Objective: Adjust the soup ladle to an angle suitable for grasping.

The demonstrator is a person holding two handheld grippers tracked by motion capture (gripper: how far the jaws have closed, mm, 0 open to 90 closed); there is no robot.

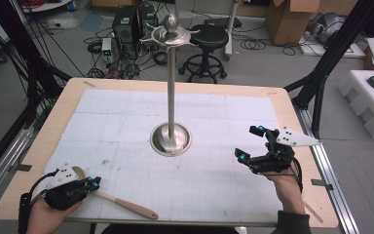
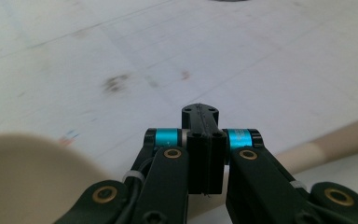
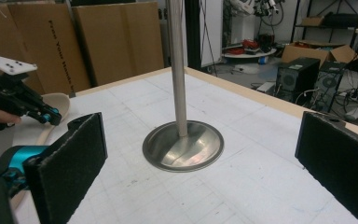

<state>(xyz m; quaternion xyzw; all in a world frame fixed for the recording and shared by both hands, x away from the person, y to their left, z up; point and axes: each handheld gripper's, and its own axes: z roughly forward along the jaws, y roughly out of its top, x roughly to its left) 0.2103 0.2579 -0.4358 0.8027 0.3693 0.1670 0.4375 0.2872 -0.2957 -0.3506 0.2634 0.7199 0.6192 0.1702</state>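
Observation:
A wooden spoon [image 1: 112, 198] lies on the white mat at the front left, its bowl [image 2: 23, 177] to the left and its handle [image 2: 326, 142] running right. My left gripper [image 1: 95, 183] is shut just over the spoon's neck, its jaws [image 2: 200, 140] pressed flat together with nothing seen between them. My right gripper [image 1: 250, 143] hovers at the right of the mat, open wide, its pads [image 3: 70, 158] far apart and empty. It faces the metal stand's round base [image 3: 182, 149]. The left gripper [image 3: 49, 115] and the spoon bowl [image 3: 58, 100] appear beyond it.
The stand [image 1: 171, 97] rises from the mat's middle, with hooks and a ball on top. A black stool [image 1: 208, 36], computer towers [image 1: 126, 24], cables and cardboard boxes [image 1: 287, 19] stand on the floor beyond the table. White foam [image 1: 370, 102] sits at the right.

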